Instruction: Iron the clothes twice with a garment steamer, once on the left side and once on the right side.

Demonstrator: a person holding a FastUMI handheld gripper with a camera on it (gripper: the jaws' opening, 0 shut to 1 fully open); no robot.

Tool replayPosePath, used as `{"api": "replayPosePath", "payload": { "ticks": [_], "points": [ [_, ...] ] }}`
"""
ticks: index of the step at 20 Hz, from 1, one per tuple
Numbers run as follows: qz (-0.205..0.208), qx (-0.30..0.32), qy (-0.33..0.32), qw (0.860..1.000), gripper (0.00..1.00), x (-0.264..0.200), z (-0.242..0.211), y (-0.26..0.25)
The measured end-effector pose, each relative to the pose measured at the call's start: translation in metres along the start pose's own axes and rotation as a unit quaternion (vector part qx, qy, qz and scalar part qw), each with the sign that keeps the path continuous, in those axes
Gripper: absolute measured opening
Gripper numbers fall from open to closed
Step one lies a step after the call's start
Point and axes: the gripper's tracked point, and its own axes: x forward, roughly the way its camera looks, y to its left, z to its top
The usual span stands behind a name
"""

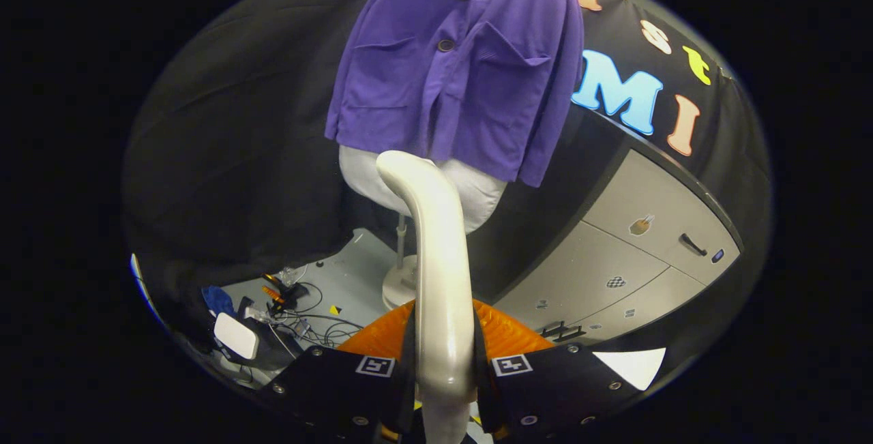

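Observation:
A purple short jacket (457, 69) with two chest pockets and a dark button hangs on a white mannequin torso (470, 191) that stands on a thin pole with a round foot (401, 280). My gripper (443, 362) is shut on the cream-white garment steamer (436, 253): both black fingers (341, 379) press on its handle from either side. The steamer rises from between the fingers and curves forward. Its head stands just below the jacket's hem, in front of the mannequin's bare lower part, apart from the cloth. An orange ribbed part (508, 335) shows behind the handle.
Grey cabinet drawers (634, 260) with dark handles stand to the right of the mannequin. On the grey floor to the left lie tangled cables (307, 321), a white box (236, 335) and blue cloth (217, 299). Black cloth walls the booth behind.

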Motion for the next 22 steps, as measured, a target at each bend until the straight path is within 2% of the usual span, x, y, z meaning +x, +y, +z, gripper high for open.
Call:
{"api": "replayPosePath", "payload": {
  "ticks": [3, 7, 10, 17, 22],
  "points": [
    [0.028, -0.023, -0.025, 0.999, 0.37, -0.005, 0.031, 0.027],
    [0.075, -0.052, -0.086, 0.992, 0.37, -0.035, 0.099, 0.067],
    [0.091, -0.059, -0.151, 0.983, 0.37, -0.065, 0.16, 0.072],
    [0.065, -0.042, -0.298, 0.951, 0.37, -0.129, 0.298, 0.04],
    [0.026, -0.008, -0.379, 0.925, 0.37, -0.169, 0.368, 0.006]
  ]
}}
